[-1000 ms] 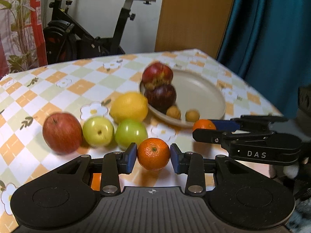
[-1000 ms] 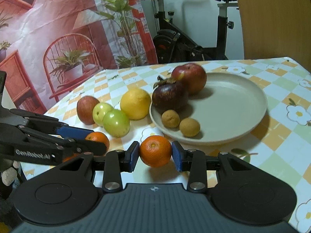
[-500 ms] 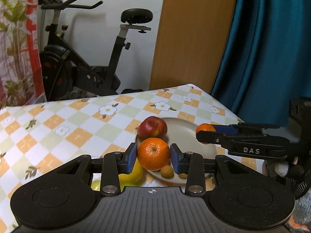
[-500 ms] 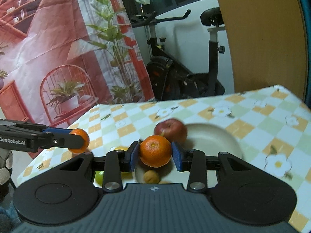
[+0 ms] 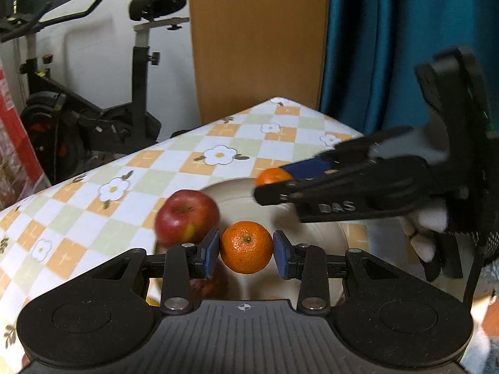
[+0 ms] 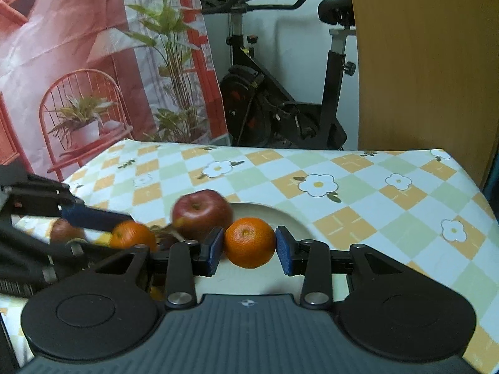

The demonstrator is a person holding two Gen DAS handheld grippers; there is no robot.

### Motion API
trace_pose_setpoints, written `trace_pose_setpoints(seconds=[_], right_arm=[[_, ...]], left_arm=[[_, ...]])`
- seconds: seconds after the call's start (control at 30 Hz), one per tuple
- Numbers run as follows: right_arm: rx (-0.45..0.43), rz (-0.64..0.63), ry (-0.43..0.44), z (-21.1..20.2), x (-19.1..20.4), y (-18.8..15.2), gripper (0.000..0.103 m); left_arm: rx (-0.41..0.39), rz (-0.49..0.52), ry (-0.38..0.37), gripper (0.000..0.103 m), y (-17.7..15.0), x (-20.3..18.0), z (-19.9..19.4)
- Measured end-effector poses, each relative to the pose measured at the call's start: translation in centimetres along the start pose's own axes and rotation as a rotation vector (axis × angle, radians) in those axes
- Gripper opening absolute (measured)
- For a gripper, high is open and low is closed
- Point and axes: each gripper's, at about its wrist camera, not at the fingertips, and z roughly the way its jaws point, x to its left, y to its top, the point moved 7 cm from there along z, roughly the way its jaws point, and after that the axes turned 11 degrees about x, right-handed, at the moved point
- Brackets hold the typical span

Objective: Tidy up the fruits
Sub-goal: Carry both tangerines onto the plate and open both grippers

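My left gripper [image 5: 246,249] is shut on an orange mandarin [image 5: 246,247] and holds it above the beige plate [image 5: 237,193]. My right gripper [image 6: 249,246] is shut on a second mandarin [image 6: 249,242], also above the plate [image 6: 274,215]. A red apple [image 5: 186,215] sits at the plate's left side; it also shows in the right wrist view [image 6: 201,213]. The right gripper with its mandarin [image 5: 273,176] shows in the left wrist view, the left gripper with its mandarin [image 6: 132,236] in the right wrist view. The other fruits are mostly hidden under the grippers.
The table has a checked flowered cloth [image 6: 358,193]. An exercise bike [image 6: 280,93] stands behind the table. A wooden panel [image 5: 255,40] and a teal curtain [image 5: 389,46] stand at the back right. Another red apple [image 6: 64,230] lies at the left.
Both grippers have lifted off the table with their mandarins and moved forward over the plate. The row of fruit has dropped out of view below them.
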Motion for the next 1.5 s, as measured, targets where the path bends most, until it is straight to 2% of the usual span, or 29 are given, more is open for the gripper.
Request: trace_pose_setpoints(seconds=[0.2,0.4,0.7,1.0,1.17,1.23,1.3,1.37,1.5], right_arm=[[0.05,-0.022,0.048,2.9,-1.0,1.3,0.039],[0.089,-0.051,0.068,5.3,-0.7,1.9,0.039],[0.111,-0.035,0.073,6.6,-1.0,1.8,0.039],[0.115,-0.017,0.074,6.8,-1.2,1.7,0.04],[0.109,-0.015,0.063,6.3,-1.1,2.0,0.041],[0.105,-0.019,0.06,5.9,-0.9,2.0,0.042],[0.098,-0.021,0.057,5.3,-0.8,2.1,0.042],[0.087,-0.018,0.054,4.7,-0.7,2.2,0.042],[0.063,-0.01,0.049,3.2,-0.4,2.3,0.042]], left_arm=[[0.03,0.041,0.039,0.039,0.5,-0.6,2.5],[0.058,0.04,0.049,0.039,0.4,-0.1,3.3],[0.068,0.04,0.073,0.039,0.5,0.1,3.8],[0.066,0.043,0.088,0.04,0.4,0.0,4.3],[0.069,0.023,0.071,0.041,0.5,0.2,4.0],[0.07,0.009,0.062,0.042,0.4,0.2,3.7],[0.066,-0.001,0.049,0.05,0.4,0.2,3.2],[0.055,-0.005,0.04,0.054,0.3,0.1,2.7],[0.042,-0.018,0.018,0.054,0.2,0.0,1.5]])
